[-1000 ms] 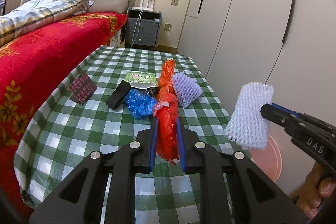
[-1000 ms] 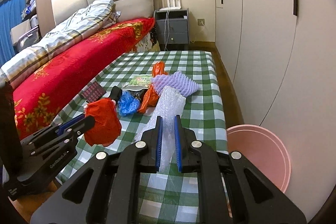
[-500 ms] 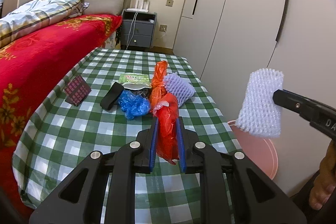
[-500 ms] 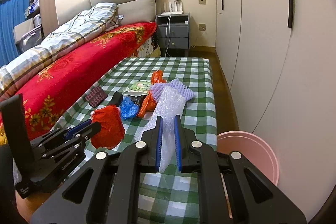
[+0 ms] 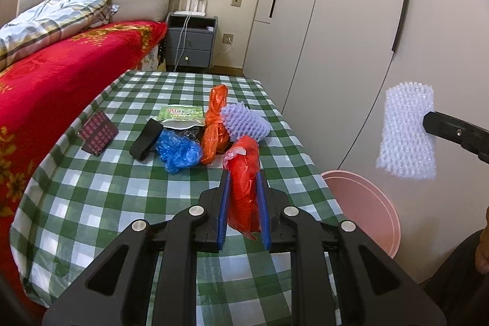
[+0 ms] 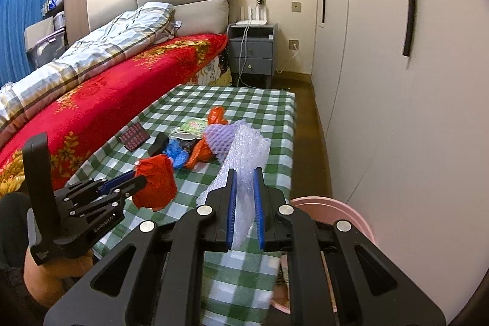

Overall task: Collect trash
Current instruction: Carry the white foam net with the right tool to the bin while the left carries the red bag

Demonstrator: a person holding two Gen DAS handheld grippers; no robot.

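1. Between the blue pads of the left gripper [image 5: 243, 203], a crumpled red plastic bag [image 5: 244, 191] was pinched and held up above the near end of the checked table [image 5: 91, 197].
2. The right gripper [image 6: 244, 203] was likewise pressed onto a sheet of clear bubble wrap [image 6: 244, 155]; in the left wrist view that sheet [image 5: 406, 130] hung in the air past the table's right edge, above the pink bin [image 5: 366, 203] on the floor.
3. Further up the table lay the rest of the trash in one loose cluster: a blue bag [image 5: 178, 150], an orange bag [image 5: 215, 124], a purple foam net [image 5: 246, 124], a green snack packet [image 5: 181, 115] and a black object [image 5: 146, 138] (what it was could not be told). A dark patterned card [image 5: 97, 132] lay apart, near the table's left edge.
4. The step in hand appeared to be carrying two picked-up pieces to the bin. The bubble wrap looked ready to drop once the jaws spread; the red bag needed to travel right, clear of the table edge, before release. Both pieces are light and may cling to the pads.
5. Against the frame a second earlier, the bubble wrap sat higher and further right in the left view, more of the bin showed, and both cameras stood further back from the table; both grips were unchanged.
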